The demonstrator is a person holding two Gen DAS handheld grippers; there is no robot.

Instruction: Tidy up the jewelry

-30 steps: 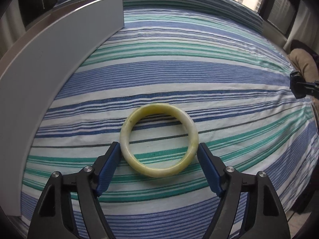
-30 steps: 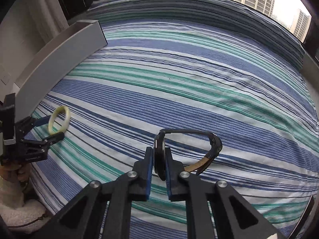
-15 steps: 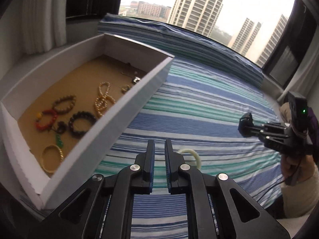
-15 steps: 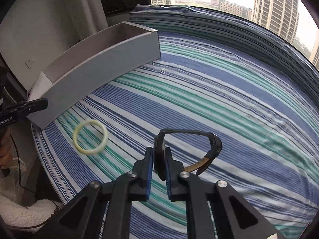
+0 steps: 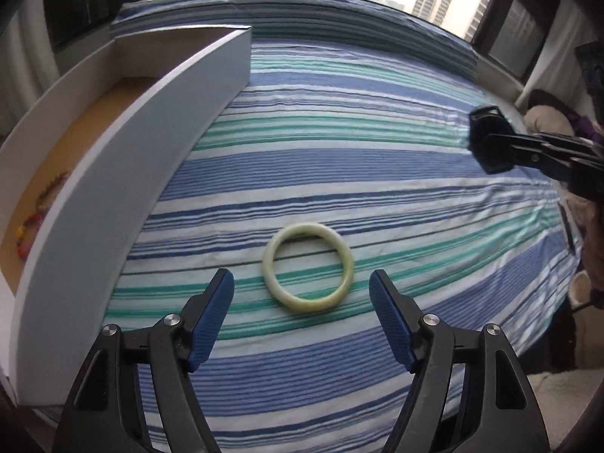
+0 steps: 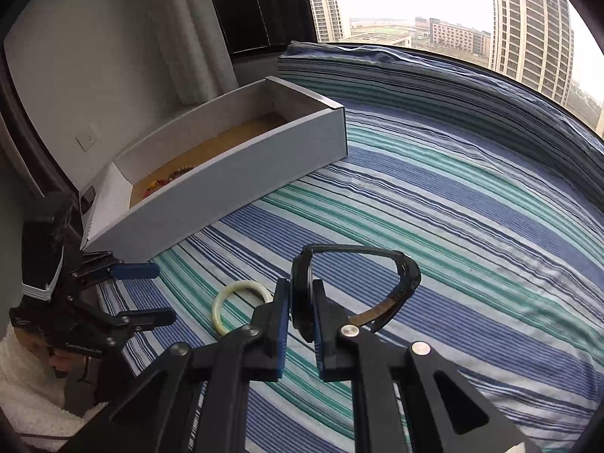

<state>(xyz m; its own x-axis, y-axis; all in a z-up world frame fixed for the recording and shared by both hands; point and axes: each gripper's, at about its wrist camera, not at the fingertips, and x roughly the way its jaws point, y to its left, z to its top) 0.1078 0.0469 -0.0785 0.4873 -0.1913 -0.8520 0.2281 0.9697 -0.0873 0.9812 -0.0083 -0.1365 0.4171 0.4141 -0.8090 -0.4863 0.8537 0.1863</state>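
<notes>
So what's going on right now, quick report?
Left gripper just opened, bangle lying loose on bedsheet. Right gripper shut on watch. Nothing blocking box.

Glossy stone-like bangle [image 5: 308,267], cloth bedsheet [image 5: 339,173]

Striped bedsheet [image 5: 339,173] is lying open across the middle and far side, nothing standing on it there. White box [image 5: 158,173] is walling off the left edge, its long side rising above the sheet; access inside only from above. Pale green bangle [image 5: 307,268] is lying flat just ahead of the left gripper [image 5: 302,298], clear sheet all round it. Right gripper [image 5: 487,143] is hanging over the right side, well apart from box and bangle.
</notes>
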